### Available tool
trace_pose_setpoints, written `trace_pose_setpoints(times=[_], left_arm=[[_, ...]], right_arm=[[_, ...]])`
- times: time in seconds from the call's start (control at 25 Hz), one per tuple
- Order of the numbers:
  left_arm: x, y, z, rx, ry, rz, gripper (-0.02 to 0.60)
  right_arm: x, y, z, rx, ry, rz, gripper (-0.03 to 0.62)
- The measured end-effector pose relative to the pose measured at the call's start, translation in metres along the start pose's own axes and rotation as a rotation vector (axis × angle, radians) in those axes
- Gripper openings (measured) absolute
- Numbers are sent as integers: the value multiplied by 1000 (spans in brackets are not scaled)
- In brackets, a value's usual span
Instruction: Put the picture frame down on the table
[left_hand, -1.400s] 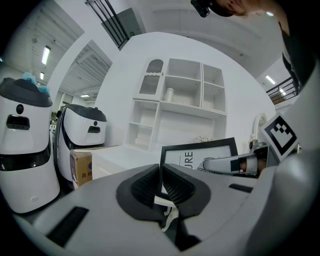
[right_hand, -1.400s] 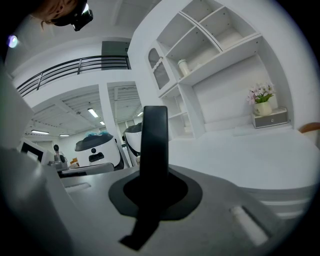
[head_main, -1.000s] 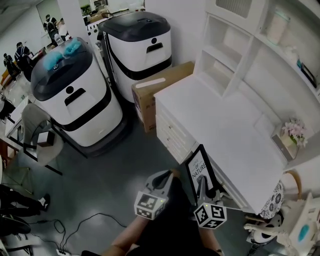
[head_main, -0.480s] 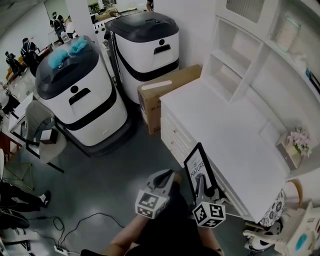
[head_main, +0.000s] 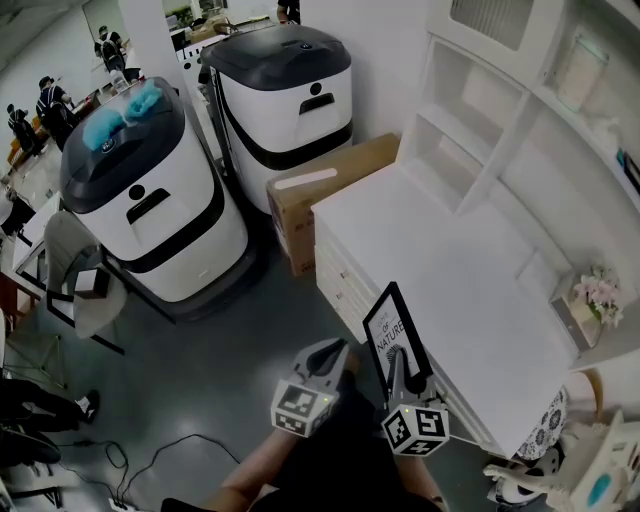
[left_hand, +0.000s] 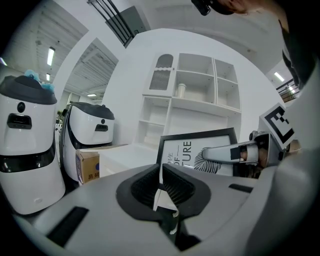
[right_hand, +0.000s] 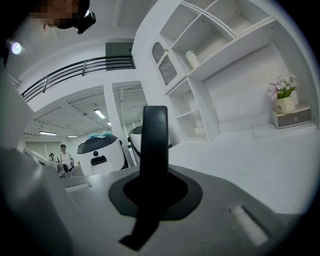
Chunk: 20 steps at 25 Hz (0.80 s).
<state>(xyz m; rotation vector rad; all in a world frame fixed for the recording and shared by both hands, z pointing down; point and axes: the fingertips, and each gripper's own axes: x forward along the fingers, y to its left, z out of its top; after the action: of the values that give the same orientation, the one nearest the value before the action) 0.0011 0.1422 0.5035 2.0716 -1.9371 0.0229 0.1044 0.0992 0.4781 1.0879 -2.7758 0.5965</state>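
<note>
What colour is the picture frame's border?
Black border on the picture frame, clearest in the left gripper view.

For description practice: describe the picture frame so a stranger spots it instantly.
Find the large white shelved table. By its near edge, the right hand-held gripper holds a black rectangular picture frame. Only it has a dark border and printed words.

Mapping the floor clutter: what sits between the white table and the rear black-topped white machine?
A brown cardboard box stands between the white table and the rear black-topped white machine, clearest in the head view.
</note>
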Motion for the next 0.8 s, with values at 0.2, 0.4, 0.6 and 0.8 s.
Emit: trace_pose_setpoints(times=[0.2,0.4,0.6,0.8], left_arm=[[24,5,8,-1,1,-10,28],[45,14,15,-6,2,-8,28],[63,24,19,-9,17,0,28],[81,33,25,-11,19,6,28]], right_arm=[[20,-7,12,-1,0,7,12],[42,-14,22,-2,3,11,11],[64,-19,29,0,13,23,12],[83,-26,37,7,16,29,11]])
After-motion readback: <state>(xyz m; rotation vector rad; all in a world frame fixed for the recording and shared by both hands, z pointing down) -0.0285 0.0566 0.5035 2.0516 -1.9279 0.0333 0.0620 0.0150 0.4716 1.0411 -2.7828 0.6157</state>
